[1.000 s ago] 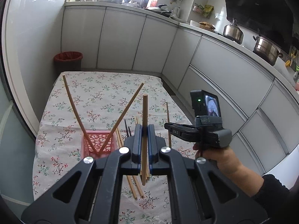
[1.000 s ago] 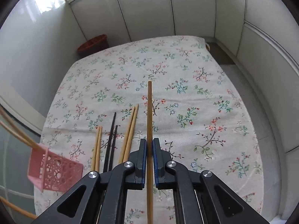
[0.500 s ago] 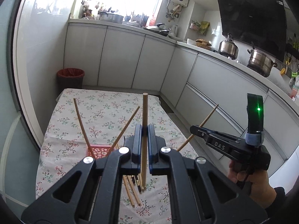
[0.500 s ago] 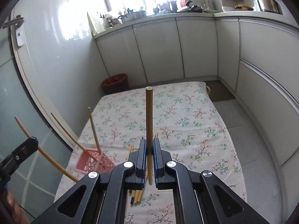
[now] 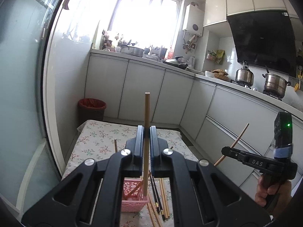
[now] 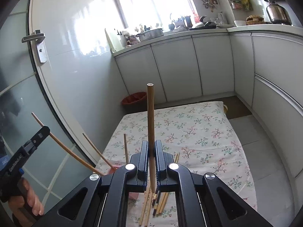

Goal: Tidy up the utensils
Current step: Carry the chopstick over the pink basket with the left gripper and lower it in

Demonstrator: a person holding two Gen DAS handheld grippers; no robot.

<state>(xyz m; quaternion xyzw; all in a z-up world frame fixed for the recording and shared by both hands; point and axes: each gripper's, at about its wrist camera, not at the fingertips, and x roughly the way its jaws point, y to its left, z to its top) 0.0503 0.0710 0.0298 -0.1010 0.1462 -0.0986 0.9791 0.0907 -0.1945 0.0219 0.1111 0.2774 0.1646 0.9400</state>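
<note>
In the left wrist view, the left tool (image 5: 144,132) was pressed together on a wooden chopstick (image 5: 146,143) that stood upright through the middle of the frame. A second before, that view had looked down on the flowered worktop (image 5: 94,138); now the window and the far cabinets filled the upper half and the worktop had slid to the lower middle, so the tool had been lifted and tilted up. The pink basket (image 5: 133,194) sat low in the frame, right under the chopstick's lower end, with other sticks leaning in it. Loose chopsticks (image 5: 161,202) lay just to the basket's right. At the right edge, the right tool (image 5: 227,150) pinched a second chopstick (image 5: 233,145) slanting up to the right, higher than it had been

In the right wrist view, the right tool (image 6: 151,151) was clamped on its chopstick (image 6: 150,132), upright at centre. This view too had swung from looking down at the worktop (image 6: 198,132) to facing the window. The basket (image 6: 113,167) showed only as a pink corner at lower left, behind the tool's body. The left tool (image 6: 45,129) at the left edge held its stick (image 6: 62,147) aslant

Both sticks were off the worktop and aloft. Judging by this, the left one was nearly placed for lowering into the basket, and the loose ones remained to be gathered
</note>
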